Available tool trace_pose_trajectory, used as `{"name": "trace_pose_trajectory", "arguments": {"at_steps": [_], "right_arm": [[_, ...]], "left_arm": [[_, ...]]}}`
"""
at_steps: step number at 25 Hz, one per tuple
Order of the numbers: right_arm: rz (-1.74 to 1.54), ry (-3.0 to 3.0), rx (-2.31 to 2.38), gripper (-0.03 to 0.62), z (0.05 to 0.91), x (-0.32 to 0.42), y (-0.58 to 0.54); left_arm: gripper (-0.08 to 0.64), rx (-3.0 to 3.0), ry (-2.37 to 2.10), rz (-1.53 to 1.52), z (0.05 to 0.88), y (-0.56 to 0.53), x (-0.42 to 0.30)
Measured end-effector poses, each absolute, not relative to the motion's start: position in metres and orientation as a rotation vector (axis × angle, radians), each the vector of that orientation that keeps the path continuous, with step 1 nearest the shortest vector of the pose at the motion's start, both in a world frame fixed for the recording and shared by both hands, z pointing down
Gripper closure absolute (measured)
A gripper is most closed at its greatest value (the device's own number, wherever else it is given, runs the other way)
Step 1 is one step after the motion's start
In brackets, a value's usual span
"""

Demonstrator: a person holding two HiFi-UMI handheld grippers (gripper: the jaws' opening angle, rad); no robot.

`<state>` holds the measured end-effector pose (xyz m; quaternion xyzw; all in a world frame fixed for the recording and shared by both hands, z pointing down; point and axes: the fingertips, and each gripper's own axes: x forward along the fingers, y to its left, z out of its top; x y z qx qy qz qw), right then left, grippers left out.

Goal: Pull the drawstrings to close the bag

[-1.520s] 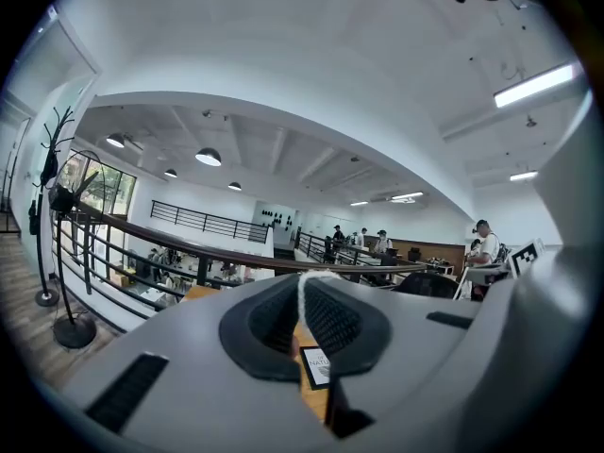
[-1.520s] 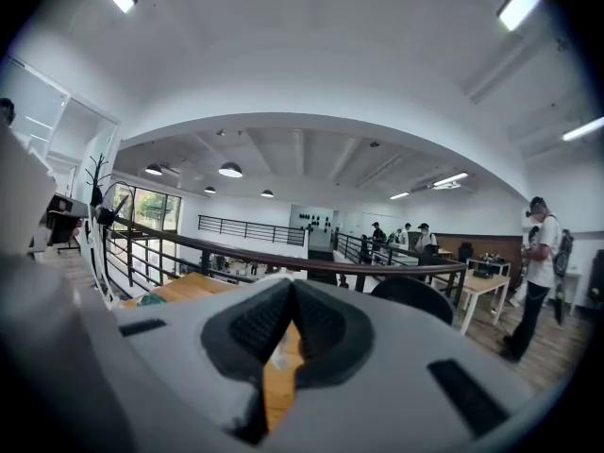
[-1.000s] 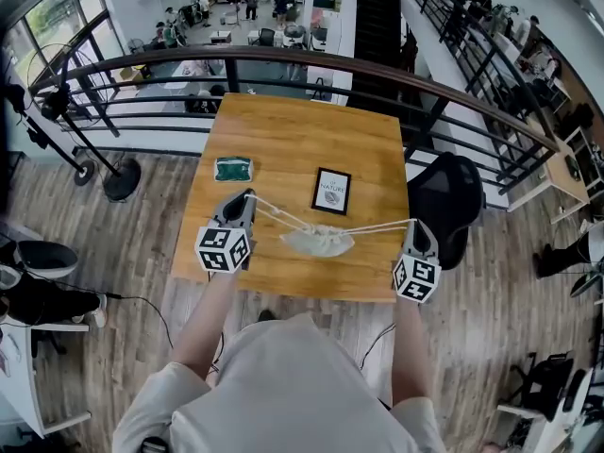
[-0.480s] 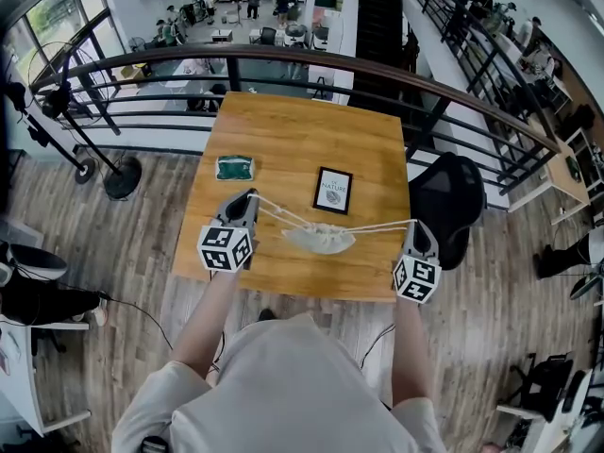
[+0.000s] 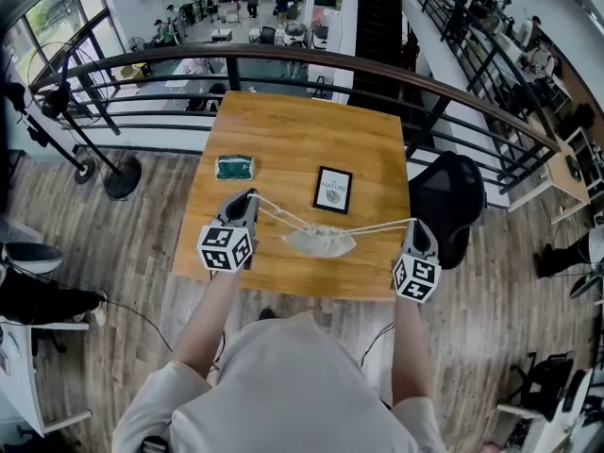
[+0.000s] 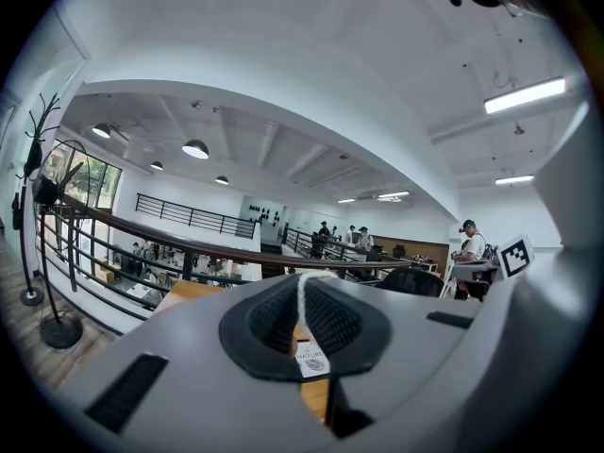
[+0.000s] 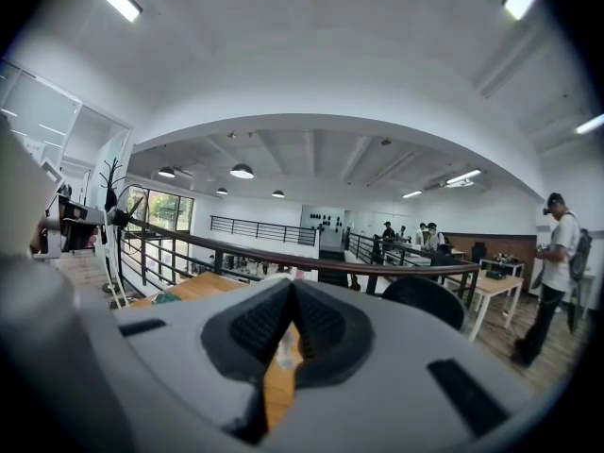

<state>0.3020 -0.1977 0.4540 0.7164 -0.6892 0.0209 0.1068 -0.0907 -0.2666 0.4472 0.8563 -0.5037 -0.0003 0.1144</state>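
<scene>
A pale grey drawstring bag lies bunched on the wooden table near its front edge. Two white drawstrings run taut from the bag's mouth out to both sides. My left gripper is left of the bag, shut on the left string's end. The left gripper view shows that white cord pinched between the closed jaws of the left gripper. To the bag's right, past the table's right edge, my right gripper is shut on the right drawstring. In the right gripper view the right gripper has closed jaws with a whitish bit between them.
A small green pouch lies at the table's left. A black-framed card lies behind the bag. A black chair stands right of the table, close to my right gripper. A dark railing curves behind the table.
</scene>
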Motion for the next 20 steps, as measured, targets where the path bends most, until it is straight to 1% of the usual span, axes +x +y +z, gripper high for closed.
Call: {"name": "trace_pose_trajectory", "arguments": {"at_steps": [20], "right_arm": [[0.062,-2.035,2.101,0.591,0.4523,0.2988,-0.2007]], "left_arm": [[0.568,2.495,-1.478,0.000,0.4489,-0.2667,-0.0939]]}}
